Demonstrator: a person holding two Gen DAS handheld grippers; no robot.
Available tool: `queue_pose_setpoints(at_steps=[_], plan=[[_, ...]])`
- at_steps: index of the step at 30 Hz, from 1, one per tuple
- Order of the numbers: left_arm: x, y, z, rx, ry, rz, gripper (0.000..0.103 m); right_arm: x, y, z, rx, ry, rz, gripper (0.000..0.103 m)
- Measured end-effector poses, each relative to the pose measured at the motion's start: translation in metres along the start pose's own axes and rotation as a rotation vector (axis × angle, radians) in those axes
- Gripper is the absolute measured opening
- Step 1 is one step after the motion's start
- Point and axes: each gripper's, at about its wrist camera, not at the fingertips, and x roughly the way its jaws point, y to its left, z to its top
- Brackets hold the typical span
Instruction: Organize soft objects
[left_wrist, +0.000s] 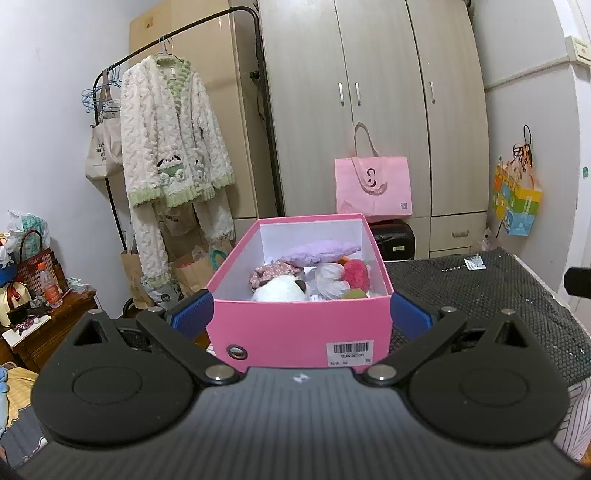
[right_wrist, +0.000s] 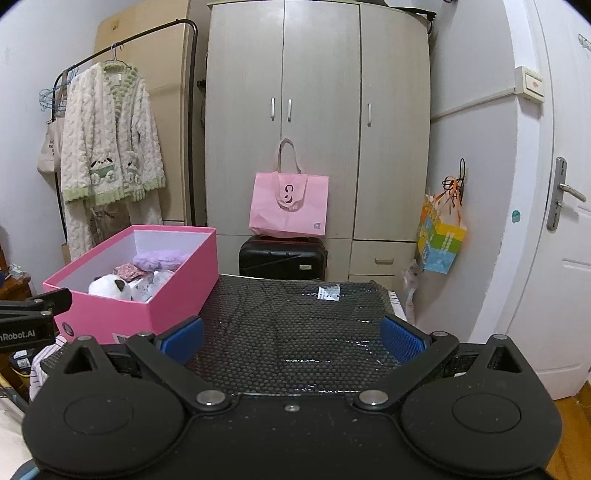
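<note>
Pink box sits between the wide-open left tool; right tool gapes, holding nothing.

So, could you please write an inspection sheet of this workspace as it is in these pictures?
Surface: black bubble mat covers the table top; a white label lies at its far edge.
Job's things: pink box, open, holds a purple plush, a white plush, a red plush and a floral cloth.
Clutter: nothing seen on the mat beside the box.
Grippers: left gripper open, its fingers at either side of the box's near end; right gripper open over bare mat.
Cables: nothing seen.
Surroundings: wardrobe, pink bag on a black suitcase, hanging robe, door.
</note>
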Motion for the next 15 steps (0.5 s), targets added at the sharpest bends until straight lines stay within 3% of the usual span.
queue_pose_setpoints(at_steps=[15], plan=[[0.0055,-0.0045,-0.0046,0.006,0.011,-0.007,0.103,0.0007,0.0025,-0.0041,-0.038,-0.012,-0.039,0.103]])
